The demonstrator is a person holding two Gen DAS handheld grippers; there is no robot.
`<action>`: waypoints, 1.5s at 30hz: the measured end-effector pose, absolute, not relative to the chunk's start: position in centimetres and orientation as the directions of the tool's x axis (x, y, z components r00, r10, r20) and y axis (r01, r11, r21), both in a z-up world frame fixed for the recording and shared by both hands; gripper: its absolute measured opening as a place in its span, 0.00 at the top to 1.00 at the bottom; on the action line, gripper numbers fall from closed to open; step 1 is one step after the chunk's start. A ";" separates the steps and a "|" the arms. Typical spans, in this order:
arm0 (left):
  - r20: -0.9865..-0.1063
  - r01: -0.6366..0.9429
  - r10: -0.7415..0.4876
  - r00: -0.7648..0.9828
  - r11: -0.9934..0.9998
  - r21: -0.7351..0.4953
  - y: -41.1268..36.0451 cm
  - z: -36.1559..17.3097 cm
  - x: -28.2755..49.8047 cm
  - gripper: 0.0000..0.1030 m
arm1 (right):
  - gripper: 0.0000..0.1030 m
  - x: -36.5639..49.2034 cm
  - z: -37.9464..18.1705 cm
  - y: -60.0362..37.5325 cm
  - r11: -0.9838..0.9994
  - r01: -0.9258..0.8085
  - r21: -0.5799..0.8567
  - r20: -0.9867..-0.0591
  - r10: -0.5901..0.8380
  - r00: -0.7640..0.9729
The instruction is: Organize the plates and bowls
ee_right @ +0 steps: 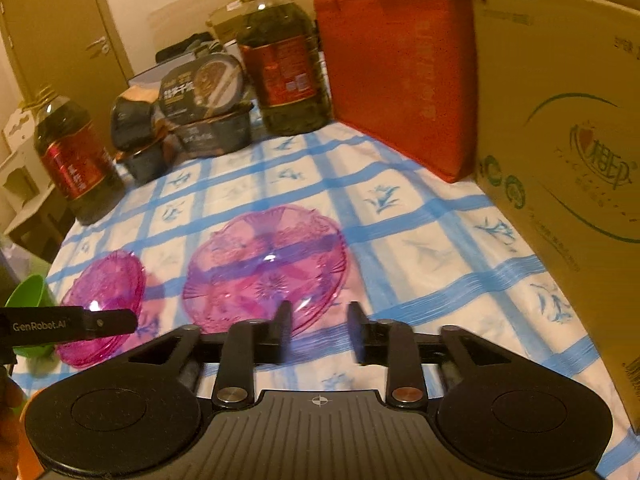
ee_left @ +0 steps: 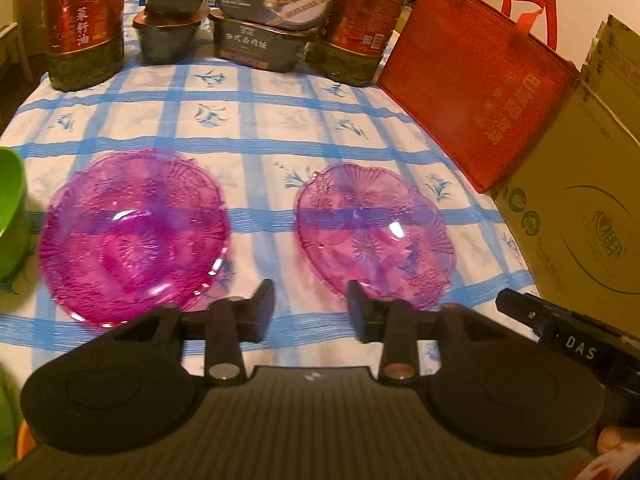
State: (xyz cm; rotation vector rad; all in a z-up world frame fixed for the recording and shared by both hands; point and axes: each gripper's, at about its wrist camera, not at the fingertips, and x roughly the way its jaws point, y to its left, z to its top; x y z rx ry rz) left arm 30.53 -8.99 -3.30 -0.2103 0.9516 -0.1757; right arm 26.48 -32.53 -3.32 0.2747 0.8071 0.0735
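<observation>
Two pink plates lie apart on the checked tablecloth [ee_left: 256, 128]: left plate [ee_left: 134, 236], right plate [ee_left: 374, 232]. Judged step: between grabs, both plates down, stacking not yet done. Next move prob. calls for one gripper to pinch a near rim and lift that plate onto the other.

Box [ee_left: 580, 208] and red bag [ee_left: 476, 96] wall off the right side, close to the right plate; little swing room there. Oil jugs [ee_left: 84, 24] and meal tubs [ee_left: 264, 28] line the far edge, well clear. Green bowl [ee_left: 10, 208] sits at far left, beside the left plate.

Left gripper [ee_left: 311, 312]: jaws partly open, empty, over the gap btw. plates. Right gripper [ee_right: 319, 334]: partly open, empty, at the right plate's near rim.
</observation>
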 end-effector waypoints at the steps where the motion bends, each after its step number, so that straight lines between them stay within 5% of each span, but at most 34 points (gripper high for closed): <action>1: -0.786 0.055 -0.239 0.570 0.966 -0.254 -9.2 -3.5 30.7 0.57 | 0.58 26.6 -3.4 -32.8 0.961 0.042 0.273 -0.702 0.169 0.691; 26: -0.838 -0.021 -0.211 0.504 0.966 -0.256 -11.4 -8.4 37.8 0.52 | 0.57 33.4 -7.6 -34.6 0.955 0.031 0.294 -0.751 0.211 0.626; 45: -0.852 -0.009 -0.205 0.481 0.971 -0.239 -12.4 -10.2 39.1 0.65 | 0.60 35.6 -10.1 -34.2 0.951 0.030 0.308 -0.786 0.237 0.571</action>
